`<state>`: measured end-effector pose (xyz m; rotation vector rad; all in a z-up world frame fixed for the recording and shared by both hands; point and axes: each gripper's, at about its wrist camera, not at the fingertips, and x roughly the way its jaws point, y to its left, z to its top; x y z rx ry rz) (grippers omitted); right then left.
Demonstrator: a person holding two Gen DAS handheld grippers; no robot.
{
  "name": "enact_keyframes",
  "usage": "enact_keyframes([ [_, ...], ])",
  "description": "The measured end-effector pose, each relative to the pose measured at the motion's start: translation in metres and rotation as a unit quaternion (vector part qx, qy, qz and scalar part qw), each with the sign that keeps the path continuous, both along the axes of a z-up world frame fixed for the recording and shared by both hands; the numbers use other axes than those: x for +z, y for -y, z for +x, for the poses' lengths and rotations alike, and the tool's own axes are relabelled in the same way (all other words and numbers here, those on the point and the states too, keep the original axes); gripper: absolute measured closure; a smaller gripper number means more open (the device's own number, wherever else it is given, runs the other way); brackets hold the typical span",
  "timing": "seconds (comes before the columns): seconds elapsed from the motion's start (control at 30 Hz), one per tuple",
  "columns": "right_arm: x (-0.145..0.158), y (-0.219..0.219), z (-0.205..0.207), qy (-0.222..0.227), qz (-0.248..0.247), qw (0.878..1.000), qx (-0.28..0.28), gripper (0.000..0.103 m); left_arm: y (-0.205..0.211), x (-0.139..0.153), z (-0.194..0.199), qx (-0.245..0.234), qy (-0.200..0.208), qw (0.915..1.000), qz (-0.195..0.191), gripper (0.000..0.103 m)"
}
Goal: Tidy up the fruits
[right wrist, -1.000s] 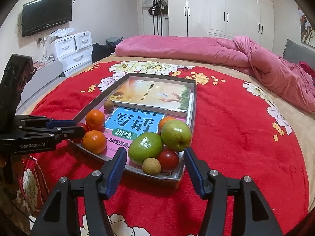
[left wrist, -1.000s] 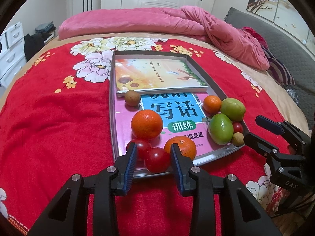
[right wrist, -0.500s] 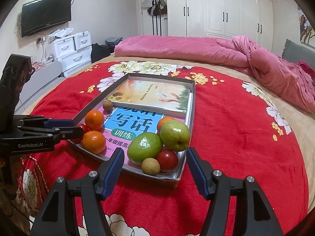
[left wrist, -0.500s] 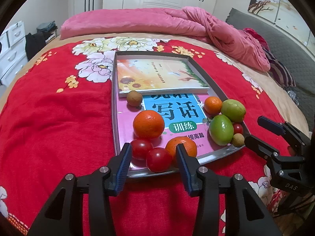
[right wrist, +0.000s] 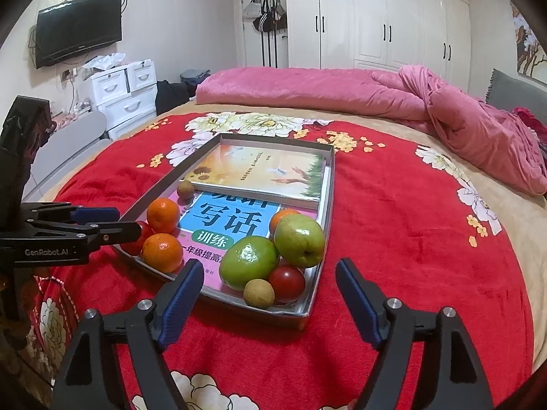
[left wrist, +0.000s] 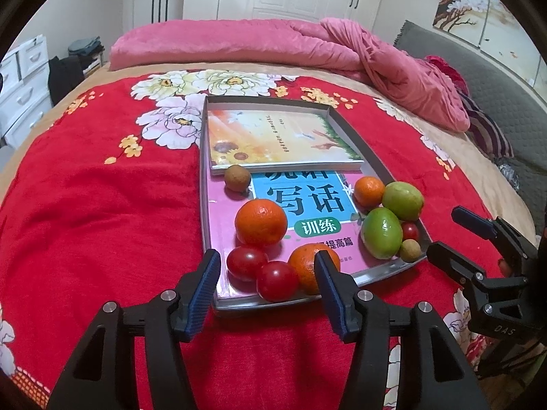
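Jaws on both my grippers are opening, and neither pinches anything. My left gripper (left wrist: 266,273) hangs low over the tray's near rim; two red tomatoes (left wrist: 261,271) and an orange (left wrist: 312,266) sit in the gap past its tips, untouched. My right gripper (right wrist: 268,282) is spread wide before the tray's other near corner, with bare red bedspread (right wrist: 393,239) between its fingers.

The silver tray (left wrist: 204,184) lies on that bedspread. In the right corner I see two green fruits (right wrist: 248,261) touching each other, with a small tan longan (right wrist: 258,293) and a red tomato (right wrist: 287,283) in front of them and a small orange (right wrist: 282,217) behind. On the left, a larger orange (left wrist: 261,222) sits behind the tomatoes. Farther back a brown kiwi (left wrist: 236,178) rests against the edge of a sunflower-cover book (left wrist: 277,140), which overlaps a pink workbook (left wrist: 307,201) under the fruit. A pink quilt (left wrist: 273,44) is heaped at the far end.
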<state>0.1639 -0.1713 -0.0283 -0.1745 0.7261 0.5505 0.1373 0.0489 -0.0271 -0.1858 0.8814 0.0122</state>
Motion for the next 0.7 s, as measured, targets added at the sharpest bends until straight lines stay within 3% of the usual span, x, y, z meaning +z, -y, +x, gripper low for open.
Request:
enact_keyframes([
  [0.13, 0.001, 0.001, 0.000, 0.000, 0.001, 1.000, -0.004, 0.022, 0.001, 0.004, -0.002, 0.001, 0.005, 1.0000, 0.002, 0.037],
  [0.4, 0.005, 0.004, -0.002, 0.011, 0.003, 1.000, -0.011, 0.016, -0.001, 0.010, -0.005, 0.009, 0.011, 0.9999, 0.006, 0.035],
  [0.5, 0.008, 0.005, -0.003, 0.016, 0.005, 1.000, -0.014, 0.015, -0.001, 0.013, -0.007, 0.013, 0.015, 0.9998, 0.008, 0.026],
  [0.7, 0.015, 0.009, -0.007, 0.029, 0.013, 0.999, -0.021, 0.011, 0.002, 0.020, -0.011, 0.011, 0.024, 0.9996, 0.011, 0.026],
])
